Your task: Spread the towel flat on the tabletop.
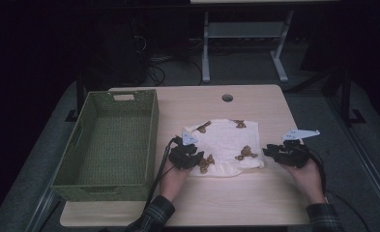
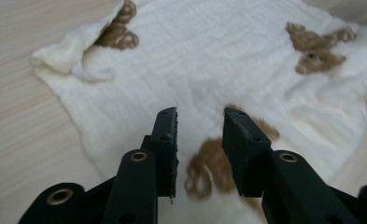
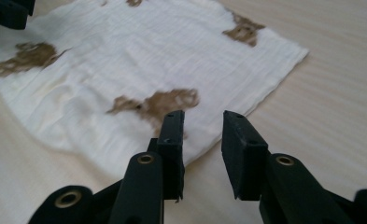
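The cloth [image 1: 225,146], cream with brown bear prints, lies flat on the table [image 1: 255,198], just right of the green basket [image 1: 108,145]. It appears folded into a rough rectangle, with one corner on its far left side rumpled and turned up.

Left gripper [image 1: 186,153]: at the near left edge of the cloth. The left gripper view shows its jaws apart, with a clear gap between them and nothing clamped; the pads hang above the cloth surface, over a bear print.

Right gripper [image 1: 280,151]: at the near right corner of the cloth. The right gripper view shows its jaws apart and empty, straddling the cloth edge, one jaw over fabric and the other over bare table.

Judged step: both grippers stand free of the cloth, either before a new pinch or after a release. The basket is empty, so the cloth is not yet stowed.

Risks from here:
- A pinch on the top layer alone would let the lower layers drop open when lifted
- The right gripper sits so close to the edge that a shallow bite may slip off the fabric
- Uneven lifting by the two grippers would skew the fold
- The rumpled far left corner may catch on the basket rim during transfer, dragging the cloth out of shape
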Demonstrator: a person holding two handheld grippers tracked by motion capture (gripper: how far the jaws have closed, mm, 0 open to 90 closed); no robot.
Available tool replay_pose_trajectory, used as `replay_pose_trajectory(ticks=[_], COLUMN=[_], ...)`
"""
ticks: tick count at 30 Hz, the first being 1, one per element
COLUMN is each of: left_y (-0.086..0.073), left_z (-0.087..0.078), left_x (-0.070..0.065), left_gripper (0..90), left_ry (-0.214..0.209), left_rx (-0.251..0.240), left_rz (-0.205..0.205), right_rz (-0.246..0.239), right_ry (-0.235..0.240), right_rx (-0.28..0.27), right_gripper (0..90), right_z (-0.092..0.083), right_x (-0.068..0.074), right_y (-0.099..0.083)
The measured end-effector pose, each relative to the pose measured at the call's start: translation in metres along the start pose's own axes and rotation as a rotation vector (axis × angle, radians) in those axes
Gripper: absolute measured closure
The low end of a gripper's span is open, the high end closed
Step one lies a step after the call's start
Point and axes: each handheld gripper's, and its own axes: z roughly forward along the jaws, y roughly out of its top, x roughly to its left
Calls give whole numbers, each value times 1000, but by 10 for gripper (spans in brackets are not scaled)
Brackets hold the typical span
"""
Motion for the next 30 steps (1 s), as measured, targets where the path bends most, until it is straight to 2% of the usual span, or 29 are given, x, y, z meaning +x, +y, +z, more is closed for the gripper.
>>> replay_pose_trajectory(ticks=[6,9,11,13,14,16,17,19,20,22,24,27,29,30], left_y=[-23,-30,-32,-34,-34,-36,-36,-36,-36,-37,-39,-43,-44,-45], left_z=[-15,-18,-18,-17,-17,-15,-14,-14,-14,-12,-14,-17,-17,-17], left_x=[-4,-8,-12,-15,-16,-15,-15,-16,-16,-18,-20,-24,-26,-26], left_gripper=[604,598,579,565,563,559,559,559,560,560,561,561,560,560], left_ry=[-36,-63,-73,-59,-49,-46,-46,-37,-30,-22,-15,-6,-3,3], left_rx=[22,35,57,64,69,77,74,68,68,62,63,59,59,70], left_rz=[30,45,76,120,135,138,124,125,128,119,130,139,147,166], right_rz=[6,10,13,8,7,-2,14,15,0,-8,-15,-11,-18,-14], right_ry=[46,44,47,41,41,33,36,47,35,31,36,34,18,17], right_rx=[50,63,83,110,111,108,105,100,114,117,96,51,49,46], right_gripper=[657,650,644,638,638,656,670,748,836,855,865,871,871,871], right_z=[-5,-5,-3,1,3,6,7,11,12,12,7,-10,-18,-22], right_x=[21,28,32,35,36,35,35,32,33,33,31,27,25,24], right_y=[-24,-29,-32,-36,-37,-36,-35,-33,-32,-30,-27,-23,-24,-25])
